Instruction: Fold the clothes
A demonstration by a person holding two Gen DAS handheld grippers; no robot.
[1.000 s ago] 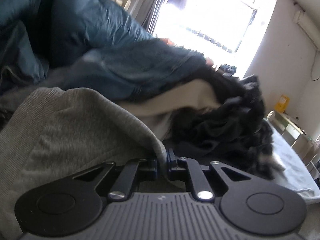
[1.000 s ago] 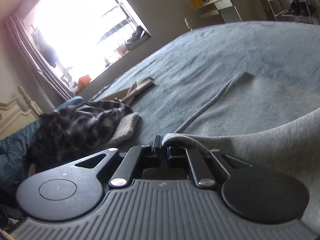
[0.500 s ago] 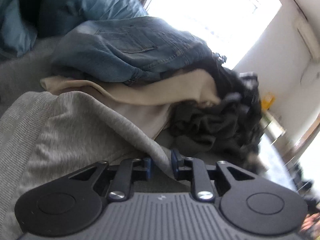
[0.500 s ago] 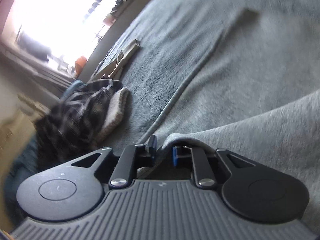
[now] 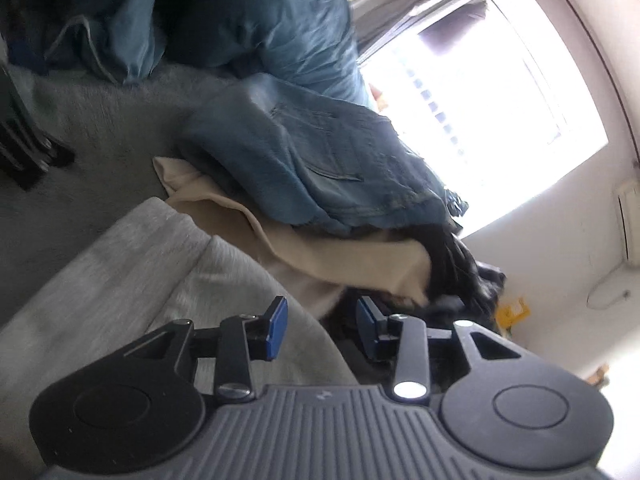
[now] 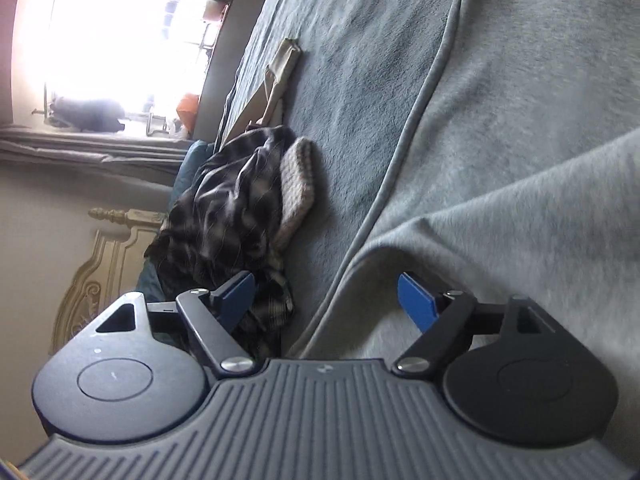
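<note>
Bed [image 6: 360, 60], grey-covered, carries everything. Grey sweatshirt [image 6: 520, 160] spread across it, one edge doubled over near both tongs; fold under way by my judgement, not finished. Unfolded heap lies beside the sweatshirt toward the window: jeans [image 5: 304, 160] on a beige garment [image 5: 320, 248], dark plaid shirt [image 6: 224, 216] beyond. Left tongs [image 5: 322, 328] opening, sweatshirt edge between the jaws, unclamped. Right tongs [image 6: 326, 300] opening wide, fold edge between, released.

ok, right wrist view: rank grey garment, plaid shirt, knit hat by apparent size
1. grey garment, fills the right half, though nearest the camera.
2. plaid shirt, crumpled heap farther off.
3. knit hat, lying against the shirt, clearly smaller.
</note>
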